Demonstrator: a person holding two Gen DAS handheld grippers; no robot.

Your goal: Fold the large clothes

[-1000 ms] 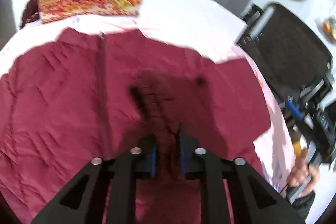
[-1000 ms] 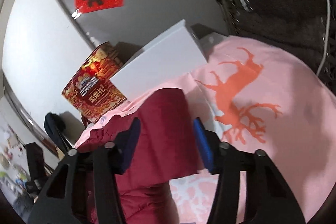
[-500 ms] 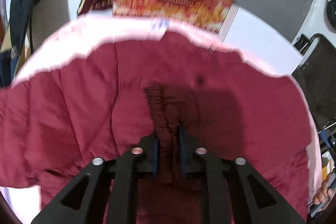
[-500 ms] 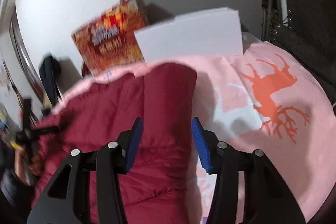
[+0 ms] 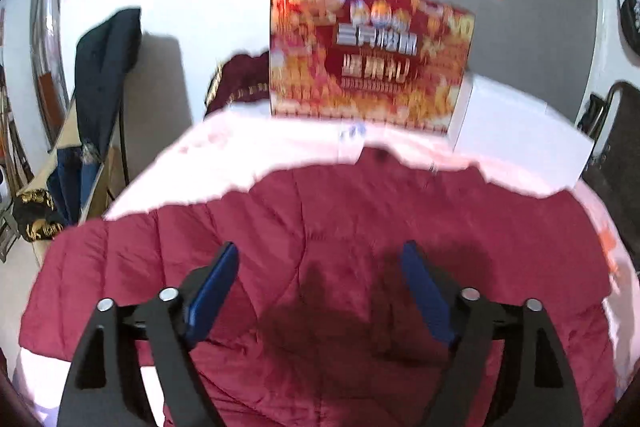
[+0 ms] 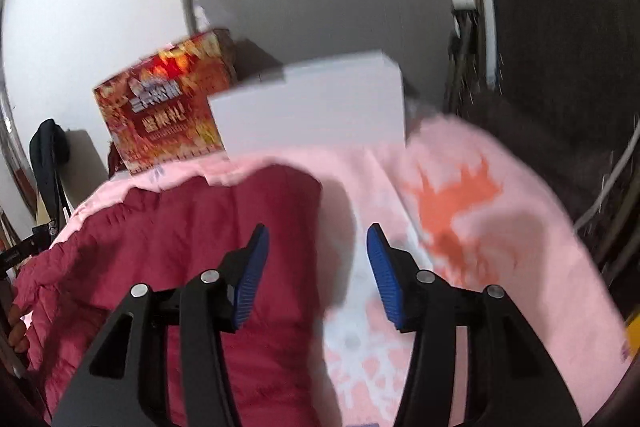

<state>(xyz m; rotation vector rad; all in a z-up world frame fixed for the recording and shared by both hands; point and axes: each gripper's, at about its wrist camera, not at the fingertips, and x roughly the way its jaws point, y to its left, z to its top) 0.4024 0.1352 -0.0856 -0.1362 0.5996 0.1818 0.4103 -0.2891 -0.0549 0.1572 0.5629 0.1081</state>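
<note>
A dark red quilted garment (image 5: 328,227) lies spread flat on a pink sheet (image 5: 240,155). My left gripper (image 5: 318,259) hovers over its middle, open, with nothing between the blue pads. In the right wrist view the same garment (image 6: 192,239) fills the lower left, its right edge running down the frame. My right gripper (image 6: 318,241) stands open above that edge, the left pad over the garment and the right pad over the pink sheet (image 6: 500,247) with its orange print.
A red and gold printed box (image 5: 368,55) and a white box (image 5: 516,131) stand at the far edge of the sheet. A dark chair (image 6: 560,67) sits to the right. A dark coat (image 5: 104,67) hangs at the left. A hand (image 6: 18,327) shows at the left edge.
My left gripper has let go of the bunched red fabric and opened wide; the garment now lies flat. The right gripper stayed open and shifted slightly right along the garment's edge.
</note>
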